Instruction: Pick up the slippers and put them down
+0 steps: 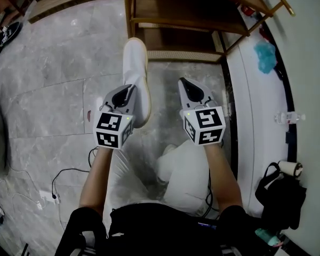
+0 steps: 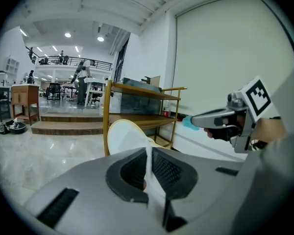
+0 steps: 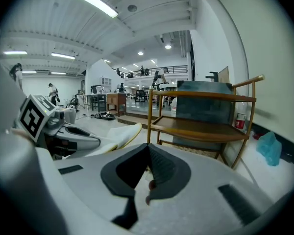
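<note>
Above the grey stone floor [image 1: 53,63], in front of the wooden shelf [image 1: 186,15], a white slipper [image 1: 136,63] juts forward from the left gripper [image 1: 129,91]. It looks lifted, so the put-down step seems to be in hand. Next, the sole needs to come flat onto the floor before the jaws let go. The left gripper is pinched almost together on the slipper's thin edge. The right gripper [image 1: 191,89], just beside it, has its jaws pressed together on nothing.
</note>
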A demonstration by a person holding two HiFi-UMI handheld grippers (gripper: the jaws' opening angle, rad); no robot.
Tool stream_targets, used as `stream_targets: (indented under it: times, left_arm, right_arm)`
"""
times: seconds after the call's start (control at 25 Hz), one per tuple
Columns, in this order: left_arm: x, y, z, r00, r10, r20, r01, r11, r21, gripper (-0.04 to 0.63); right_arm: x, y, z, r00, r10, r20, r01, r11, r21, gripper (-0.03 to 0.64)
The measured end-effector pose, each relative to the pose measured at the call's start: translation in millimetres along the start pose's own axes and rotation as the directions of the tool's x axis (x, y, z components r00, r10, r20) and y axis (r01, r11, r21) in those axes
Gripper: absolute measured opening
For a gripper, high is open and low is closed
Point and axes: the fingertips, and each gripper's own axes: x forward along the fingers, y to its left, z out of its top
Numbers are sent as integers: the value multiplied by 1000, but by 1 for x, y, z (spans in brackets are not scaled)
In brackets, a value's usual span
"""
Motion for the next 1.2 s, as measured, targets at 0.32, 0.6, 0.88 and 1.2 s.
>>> stream_targets:
  times: [0.32, 0.6, 0.88, 1.2]
  left_arm:
    - [9, 3, -45, 999, -18, 36, 18, 1000, 17, 15]
    - [12, 1, -69, 998, -37, 43, 36, 999, 27, 15]
    - [15, 3, -91, 999, -36, 20, 35, 999, 16, 15]
    - [27, 5, -120, 1000, -17, -26, 17, 1000, 14, 15]
  right_arm:
    - [2, 8, -32, 999, -28, 30, 29, 999, -33, -2]
    - [2, 18, -49, 999, -34, 34, 36, 998, -60, -2]
    - [10, 32, -61, 999, -6, 31, 8, 998, -65, -2]
    - [23, 39, -81, 999, 41, 18, -40, 997, -59, -2]
